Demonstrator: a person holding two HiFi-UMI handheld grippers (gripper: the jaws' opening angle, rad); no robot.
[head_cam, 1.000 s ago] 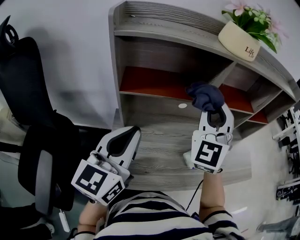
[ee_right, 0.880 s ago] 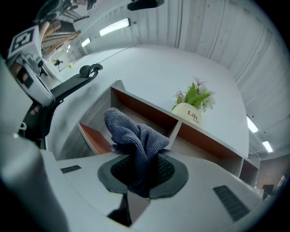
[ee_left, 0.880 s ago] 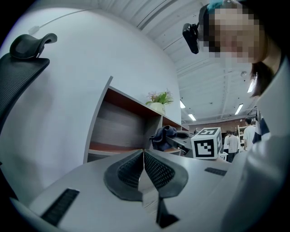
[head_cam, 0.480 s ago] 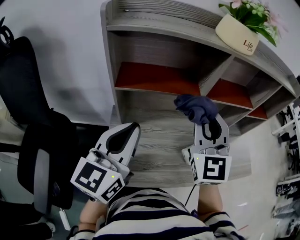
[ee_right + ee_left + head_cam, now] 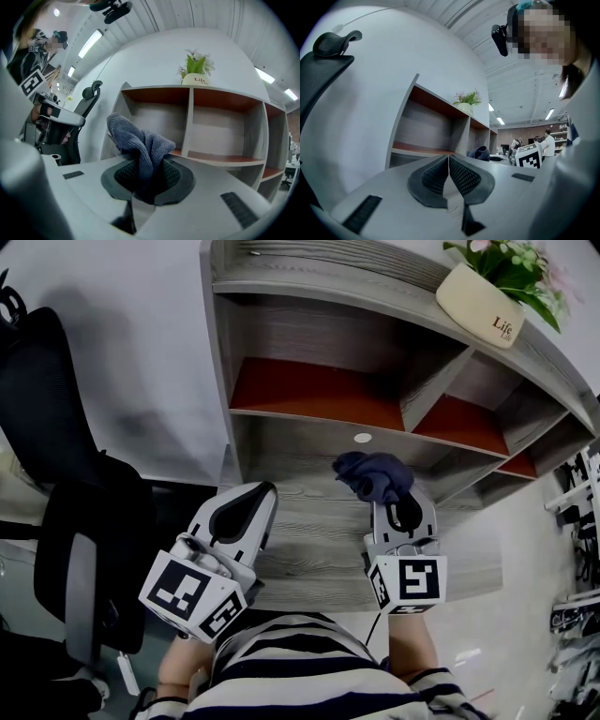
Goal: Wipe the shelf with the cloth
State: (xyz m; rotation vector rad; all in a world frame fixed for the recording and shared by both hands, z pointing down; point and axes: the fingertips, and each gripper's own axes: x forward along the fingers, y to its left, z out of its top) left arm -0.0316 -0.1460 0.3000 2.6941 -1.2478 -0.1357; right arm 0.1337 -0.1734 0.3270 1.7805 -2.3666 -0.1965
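A grey wooden shelf unit [image 5: 309, 324] with red-floored compartments stands on the desk against the white wall; it fills the right gripper view too [image 5: 192, 126]. My right gripper [image 5: 401, 507] is shut on a bunched dark blue cloth [image 5: 373, 474], held over the desktop in front of the lower shelf opening. The cloth [image 5: 140, 145] sticks up between the pads. My left gripper [image 5: 246, 507] hovers at the desk's left front with its jaws shut and nothing in them [image 5: 448, 164].
A cream flower pot [image 5: 489, 307] with green leaves stands on the shelf's top board at the right. A black mesh office chair [image 5: 66, 512] is at the left of the desk. The grey desktop [image 5: 319, 540] has a front edge near my body.
My right gripper has drawn the cloth leftward and back toward me, away from the shelf's middle divider. The left gripper has hardly moved.
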